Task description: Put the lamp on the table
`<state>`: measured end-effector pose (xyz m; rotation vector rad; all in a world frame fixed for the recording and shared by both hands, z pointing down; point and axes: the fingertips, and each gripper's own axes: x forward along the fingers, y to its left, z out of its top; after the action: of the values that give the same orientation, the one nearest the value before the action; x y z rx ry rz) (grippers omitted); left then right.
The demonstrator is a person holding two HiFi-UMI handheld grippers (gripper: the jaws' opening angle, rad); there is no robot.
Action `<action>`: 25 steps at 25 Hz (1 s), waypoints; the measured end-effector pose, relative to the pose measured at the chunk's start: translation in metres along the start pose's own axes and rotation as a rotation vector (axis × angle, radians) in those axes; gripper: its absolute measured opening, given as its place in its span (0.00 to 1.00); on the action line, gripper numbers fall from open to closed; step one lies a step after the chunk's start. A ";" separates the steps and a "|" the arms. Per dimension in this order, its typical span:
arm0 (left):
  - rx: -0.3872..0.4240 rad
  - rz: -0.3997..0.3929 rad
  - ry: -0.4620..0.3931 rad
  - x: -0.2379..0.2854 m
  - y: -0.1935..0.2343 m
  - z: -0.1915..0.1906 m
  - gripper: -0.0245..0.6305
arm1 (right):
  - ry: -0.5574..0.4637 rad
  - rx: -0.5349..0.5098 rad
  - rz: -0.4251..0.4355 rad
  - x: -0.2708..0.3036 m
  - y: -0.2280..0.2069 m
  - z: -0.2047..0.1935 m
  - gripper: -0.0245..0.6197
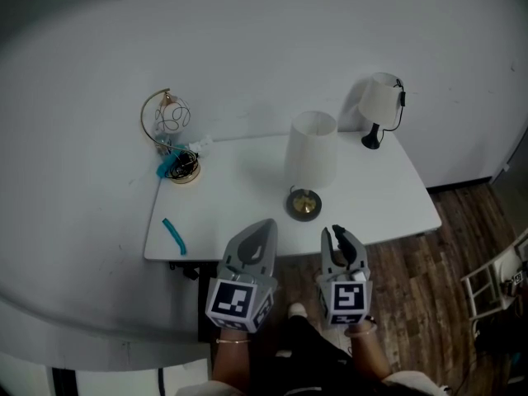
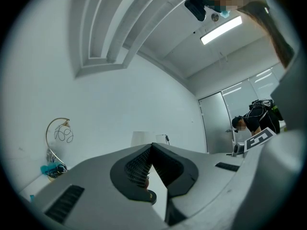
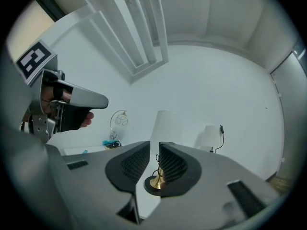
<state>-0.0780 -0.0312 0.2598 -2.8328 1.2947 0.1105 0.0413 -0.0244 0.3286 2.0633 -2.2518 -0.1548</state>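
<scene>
Behind everything, a plain white wall [image 1: 247, 40]; at lower right, dark wood floor [image 1: 445, 279]; pushed up to the wall, a white rectangular table [image 1: 388, 196], long side facing the person.

On the table, near the middle of the front edge, the lamp [image 1: 312, 151]: upright, with a tall white cylindrical shade over a round dark base [image 1: 304, 205] with a brass centre; resting on its own, touched by neither tool.

Just off the front edge, side by side and pointing level toward the wall, the two tongs. Left gripper [image 1: 264, 225]: clenched, ribbed pads meeting at the tips in the left gripper view, nothing caught between them; front of the table just ahead. Right gripper [image 1: 339, 234]: released, a narrow slit between the pads in the right gripper view, nothing gripped; through that slit, the lamp's brass-and-dark base farther off on the table; from the head view, tips short of the base and a little to its right.

At the back right corner, a smaller lamp [image 1: 379, 101] with a white shade, thin black stem and black foot; at the back left corner, a gold hoop ornament [image 1: 169, 122] with looped wire inside, a teal bundle [image 1: 169, 166] at its foot; near the front left edge, flat on the table, a short teal strip [image 1: 174, 236].
</scene>
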 end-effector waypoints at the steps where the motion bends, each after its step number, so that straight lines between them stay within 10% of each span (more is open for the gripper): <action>1: 0.001 -0.001 -0.003 -0.002 -0.001 0.001 0.04 | 0.006 0.000 0.001 -0.002 0.001 0.002 0.13; 25: 0.018 -0.015 -0.035 -0.028 -0.024 0.013 0.04 | -0.041 -0.043 -0.004 -0.041 0.009 0.033 0.04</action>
<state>-0.0785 0.0060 0.2484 -2.8121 1.2613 0.1464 0.0316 0.0177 0.2969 2.0616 -2.2472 -0.2450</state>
